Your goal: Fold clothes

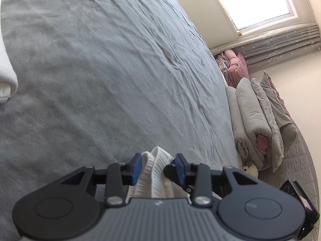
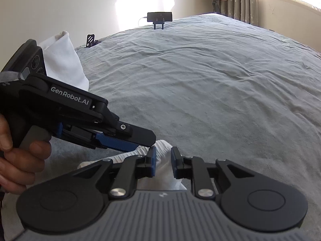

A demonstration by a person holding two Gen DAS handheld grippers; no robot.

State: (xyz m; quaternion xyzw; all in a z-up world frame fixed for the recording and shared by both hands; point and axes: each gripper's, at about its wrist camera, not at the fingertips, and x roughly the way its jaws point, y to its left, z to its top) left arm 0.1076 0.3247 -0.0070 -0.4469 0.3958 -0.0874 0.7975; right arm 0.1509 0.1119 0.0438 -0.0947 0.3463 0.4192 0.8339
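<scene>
A white ribbed garment (image 1: 156,172) is gripped by the left gripper (image 1: 157,167) and right gripper (image 2: 163,160); wide grey bedsheet (image 2: 200,84) is spread beyond.

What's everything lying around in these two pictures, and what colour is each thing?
white garment: one, ribbed, between both grippers' fingers
folded cloth: one, white, on bed's left
bed cover: one, grey, wrinkled
duvets: pile, grey, beside the bed
pink bedding: heap, under curtain
curtain: grey, starred, below window
phone on stand: one, black, bed's far edge
small stand: one, black, far left
left hand-held gripper: black, blue pads
right hand-held gripper: same
left hand: gripping handle
</scene>
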